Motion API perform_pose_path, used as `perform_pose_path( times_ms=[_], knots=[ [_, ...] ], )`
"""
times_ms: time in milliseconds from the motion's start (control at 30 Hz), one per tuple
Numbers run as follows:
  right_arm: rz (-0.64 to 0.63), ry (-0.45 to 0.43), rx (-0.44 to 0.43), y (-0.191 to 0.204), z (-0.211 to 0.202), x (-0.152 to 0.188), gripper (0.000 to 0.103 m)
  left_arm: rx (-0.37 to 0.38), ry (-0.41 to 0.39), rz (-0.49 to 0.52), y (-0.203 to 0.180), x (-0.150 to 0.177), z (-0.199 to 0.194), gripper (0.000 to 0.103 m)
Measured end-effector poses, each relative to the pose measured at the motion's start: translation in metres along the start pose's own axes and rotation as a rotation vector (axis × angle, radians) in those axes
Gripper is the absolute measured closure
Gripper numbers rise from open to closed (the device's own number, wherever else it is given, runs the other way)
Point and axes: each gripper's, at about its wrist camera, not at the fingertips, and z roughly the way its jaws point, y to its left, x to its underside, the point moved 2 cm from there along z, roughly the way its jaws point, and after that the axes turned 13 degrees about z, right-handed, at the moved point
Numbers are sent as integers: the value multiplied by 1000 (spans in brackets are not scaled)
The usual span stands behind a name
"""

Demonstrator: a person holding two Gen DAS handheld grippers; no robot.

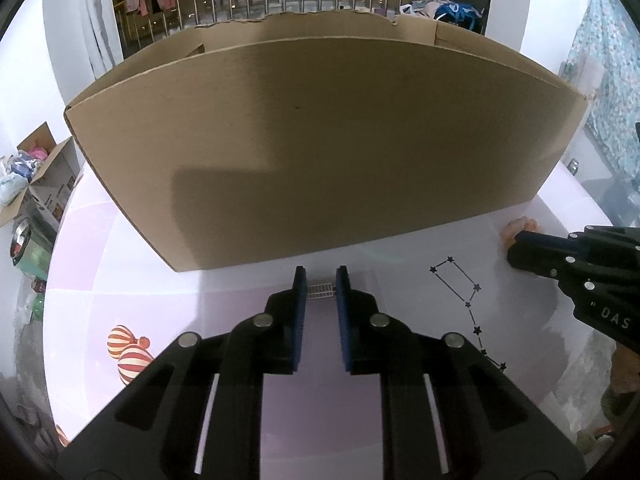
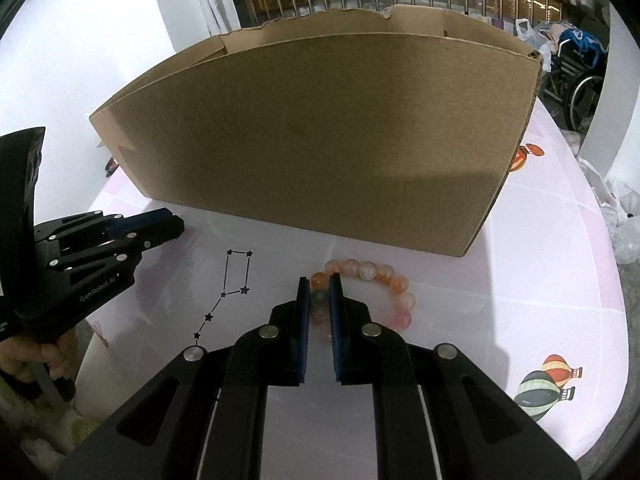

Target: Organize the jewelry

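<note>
My left gripper (image 1: pixel 321 280) points down at the table just in front of a big cardboard box (image 1: pixel 320 140). A small silver linked piece of jewelry (image 1: pixel 320 291) spans the narrow gap between its blue pads, which touch both its ends. My right gripper (image 2: pixel 319 286) is shut on one side of an orange and pink bead bracelet (image 2: pixel 376 276) that lies on the cloth before the box (image 2: pixel 320 140). The other beads curve off to the right. In the left wrist view, the right gripper (image 1: pixel 514 250) comes in from the right with beads (image 1: pixel 520 226) at its tip.
The table wears a pale pink and white cloth (image 2: pixel 540 264) printed with hot-air balloons (image 2: pixel 548 380) and a star constellation (image 2: pixel 236 276). The box wall stands close ahead of both grippers. A person's hand (image 2: pixel 48 356) holds the left gripper (image 2: pixel 178 226). Clutter lies off the table's left edge.
</note>
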Motion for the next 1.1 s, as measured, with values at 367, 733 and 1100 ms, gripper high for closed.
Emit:
perform_pose_path(
  times_ms=[367,733,1100],
  knots=[
    [0,-3,1,-1,0,1,93,13,-16,-5,1,1,0,90],
    [37,-57,-2,-13,-19,-6,93,36,-31,-37,4,8,-1,103],
    [77,-46,-30,-15,-24,-4,93,9,-80,-14,15,13,-17,103]
  ],
)
